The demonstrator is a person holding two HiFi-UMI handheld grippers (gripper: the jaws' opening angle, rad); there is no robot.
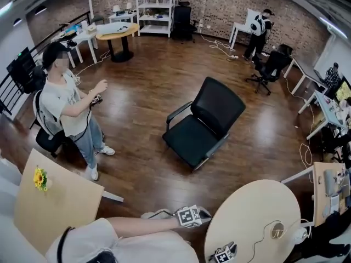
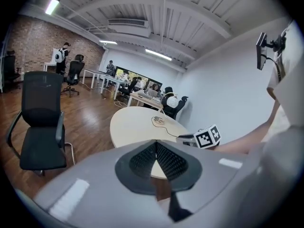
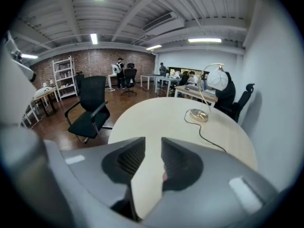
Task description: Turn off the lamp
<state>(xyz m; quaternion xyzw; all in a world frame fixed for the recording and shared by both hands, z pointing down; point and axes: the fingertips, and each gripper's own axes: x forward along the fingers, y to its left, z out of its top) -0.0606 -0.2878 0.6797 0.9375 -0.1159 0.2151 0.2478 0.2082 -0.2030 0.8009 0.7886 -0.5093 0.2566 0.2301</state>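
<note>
The lamp has a round gold base (image 3: 198, 114), a thin curved stem and a white globe shade (image 3: 217, 78). It stands on the far side of a round beige table (image 3: 156, 118), and its dark cord (image 3: 209, 137) trails toward me. From the head view the base (image 1: 278, 230) and globe (image 1: 300, 235) lie at the table's right. My right gripper (image 3: 153, 144) is open with a narrow gap and nothing between the jaws, over the table's near edge and well short of the lamp. My left gripper (image 2: 155, 144) is shut and empty, left of the table (image 2: 137, 122). Whether the lamp is lit I cannot tell.
A black office chair (image 1: 205, 126) stands on the wooden floor beyond the table. A person (image 1: 71, 111) stands at the left. A square table with yellow flowers (image 1: 39, 178) is at the lower left. Desks and seated people line the right wall.
</note>
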